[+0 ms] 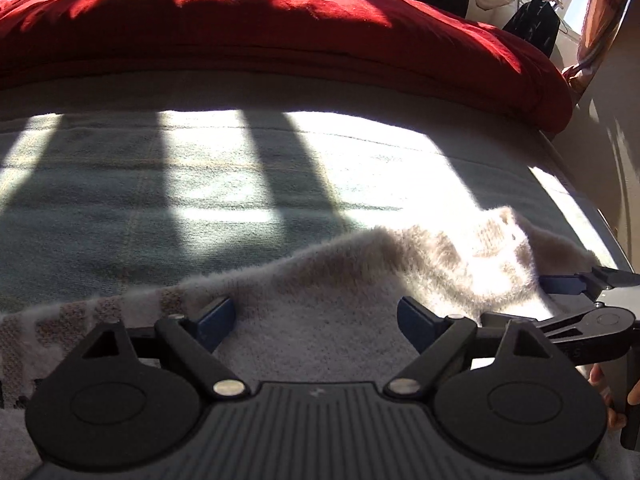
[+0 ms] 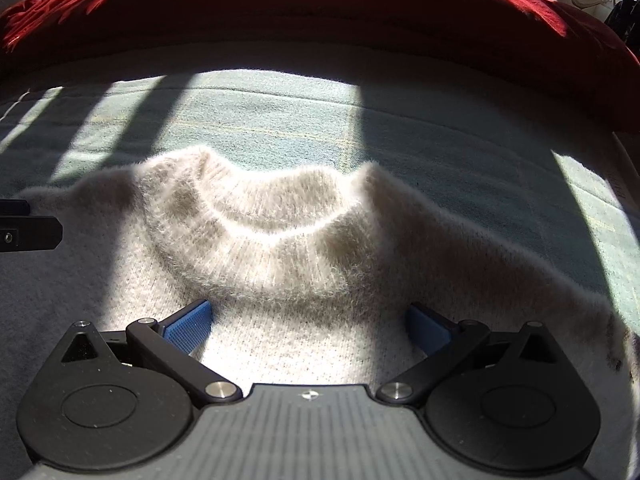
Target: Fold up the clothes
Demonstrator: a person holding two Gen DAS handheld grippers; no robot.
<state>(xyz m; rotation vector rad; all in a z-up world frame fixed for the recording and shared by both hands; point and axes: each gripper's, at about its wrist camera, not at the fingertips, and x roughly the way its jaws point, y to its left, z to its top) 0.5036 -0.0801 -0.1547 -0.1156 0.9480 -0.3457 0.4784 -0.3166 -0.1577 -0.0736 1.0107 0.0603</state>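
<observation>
A fluffy cream sweater (image 2: 280,240) lies flat on the pale green bed cover (image 2: 280,120), its ribbed neck collar (image 2: 272,208) facing away from me. My right gripper (image 2: 310,328) stands open just below the collar, blue pads wide apart over the knit. In the left wrist view the same sweater (image 1: 320,312) spreads under my left gripper (image 1: 316,322), which is open near the shoulder edge with nothing pinched. The right gripper's fingers (image 1: 568,284) show at the right edge there, and the left gripper's finger (image 2: 28,224) shows at the left edge of the right wrist view.
A red duvet (image 1: 280,32) is bunched along the far side of the bed. Strong sunlight and bar shadows cross the cover. Dark clothes (image 1: 532,28) hang by a window at upper right. The bed's right edge (image 1: 580,200) meets a wall.
</observation>
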